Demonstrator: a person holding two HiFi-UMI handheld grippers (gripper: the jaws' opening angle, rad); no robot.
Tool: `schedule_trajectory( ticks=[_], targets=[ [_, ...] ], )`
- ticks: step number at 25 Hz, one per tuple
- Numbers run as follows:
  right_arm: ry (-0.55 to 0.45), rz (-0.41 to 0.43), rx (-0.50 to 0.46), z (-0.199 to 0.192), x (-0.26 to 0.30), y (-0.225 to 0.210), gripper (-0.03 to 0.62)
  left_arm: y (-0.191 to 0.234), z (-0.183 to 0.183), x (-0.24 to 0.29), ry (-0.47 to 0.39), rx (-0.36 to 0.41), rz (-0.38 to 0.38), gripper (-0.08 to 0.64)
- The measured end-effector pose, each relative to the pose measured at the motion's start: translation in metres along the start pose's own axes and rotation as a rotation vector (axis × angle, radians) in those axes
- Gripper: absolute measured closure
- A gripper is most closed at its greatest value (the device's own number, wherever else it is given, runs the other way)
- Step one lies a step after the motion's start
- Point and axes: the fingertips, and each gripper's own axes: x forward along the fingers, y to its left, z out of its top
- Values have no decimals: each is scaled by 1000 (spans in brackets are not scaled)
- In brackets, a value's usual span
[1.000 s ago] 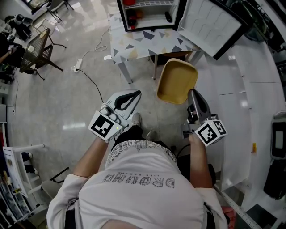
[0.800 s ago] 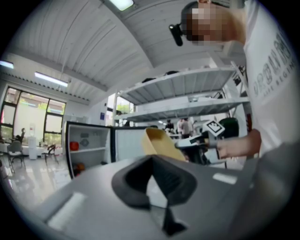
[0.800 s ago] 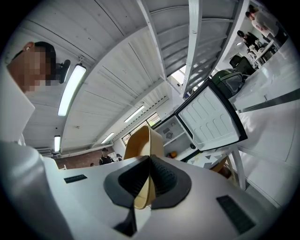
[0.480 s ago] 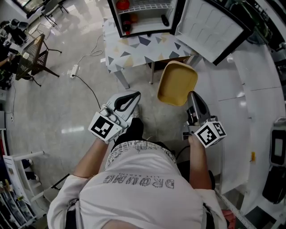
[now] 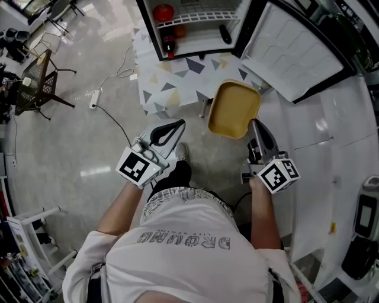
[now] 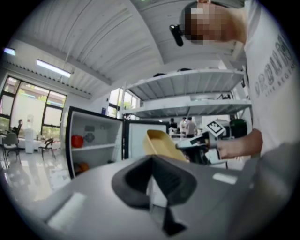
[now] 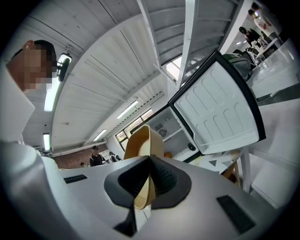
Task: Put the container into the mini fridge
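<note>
A yellow container [image 5: 234, 109] hangs in the air in front of me, its near rim pinched in my right gripper [image 5: 253, 127], which is shut on it. In the right gripper view the container [image 7: 143, 154] stands edge-on between the dark pads. The mini fridge [image 5: 189, 21] stands open on a patterned table [image 5: 177, 80] ahead, with its white door [image 5: 299, 50] swung out to the right. A red item [image 5: 164, 12] and a dark bottle [image 5: 225, 34] sit on its shelves. My left gripper [image 5: 174, 125] is shut and holds nothing, to the left of the container [image 6: 159, 143].
A white counter [image 5: 343, 148] runs along the right. A power strip and cable [image 5: 98, 97] lie on the pale floor at left, beyond which a wicker chair [image 5: 32, 83] stands. A white rack [image 5: 26, 237] is at lower left.
The fridge and table have drawn nearer and slid lower in the head view. Both grippers keep their pose, with the container still held in the right one.
</note>
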Motion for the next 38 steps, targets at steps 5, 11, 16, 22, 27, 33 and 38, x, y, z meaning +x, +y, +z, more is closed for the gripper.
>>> schedule_trajectory(
  ticks=[5, 11, 16, 22, 27, 33, 38],
  targets=[
    [14, -12, 3, 6, 61, -7, 583, 60, -5, 17, 24, -4, 7, 552],
    [34, -33, 6, 9, 124, -17, 583, 120, -5, 35, 9, -33, -10, 552],
    [55, -54, 8, 7, 167, -23, 583, 163, -9, 47, 20, -33, -24, 552],
    [73, -88, 11, 7, 209, -32, 583, 203, -13, 59, 24, -54, -46, 552],
    [75, -100, 3, 11, 232, -37, 583, 226, -12, 66, 16, -59, -48, 552],
    [107, -111, 2, 3, 258, -54, 583, 246, -18, 73, 23, -78, -30, 552],
    [160, -122, -3, -10, 281, -82, 583, 255, -29, 79, 48, -77, -9, 552]
  ],
)
